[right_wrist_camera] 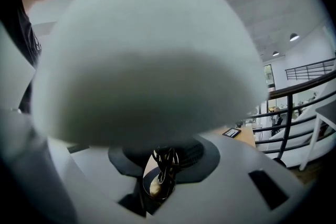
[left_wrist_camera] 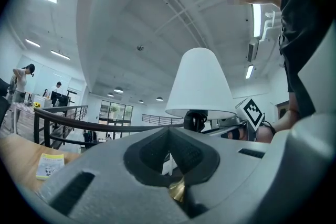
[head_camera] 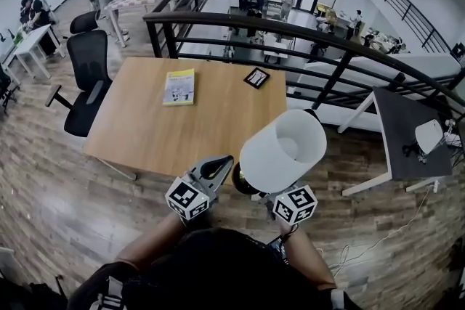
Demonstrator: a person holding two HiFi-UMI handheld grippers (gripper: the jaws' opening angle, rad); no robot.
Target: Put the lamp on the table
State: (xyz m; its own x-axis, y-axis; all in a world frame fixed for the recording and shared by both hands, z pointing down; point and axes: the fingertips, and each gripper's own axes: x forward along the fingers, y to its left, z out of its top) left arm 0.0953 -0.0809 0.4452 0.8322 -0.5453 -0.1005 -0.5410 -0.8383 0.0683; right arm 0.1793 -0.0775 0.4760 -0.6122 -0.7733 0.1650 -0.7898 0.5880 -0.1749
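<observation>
Lamp (head_camera: 282, 150): it is held upright in the air at the near right corner of the table (head_camera: 145, 127). It is not set down on the table.
Shade (left_wrist_camera: 199, 84): it is white and cone-shaped, wider at the bottom. In the head view it is seen from above, over the table's near right corner.
Base (head_camera: 239, 183): a dark round edge is seen under the shade, just off the table's near edge.
Right gripper (right_wrist_camera: 164, 153): the jaws are drawn narrow and are closed on the lamp under the shade. A brass part and a black cord (right_wrist_camera: 168, 161) are seen between them.
Left gripper (head_camera: 217, 167): the jaws are brought nearly together. A brass part of the lamp is pinched low in the small gap. The tip is placed against the base, at the table's near edge.
Book (head_camera: 179, 87): it is yellow and is laid flat on the table, toward the far side.
Dark frame (head_camera: 256, 77): it is laid on the table near the far right corner.
Chair (head_camera: 86, 80): it is black and is placed at the table's left side.
Railing (head_camera: 327, 47): it is dark and curved, and runs beyond the table's far side.
</observation>
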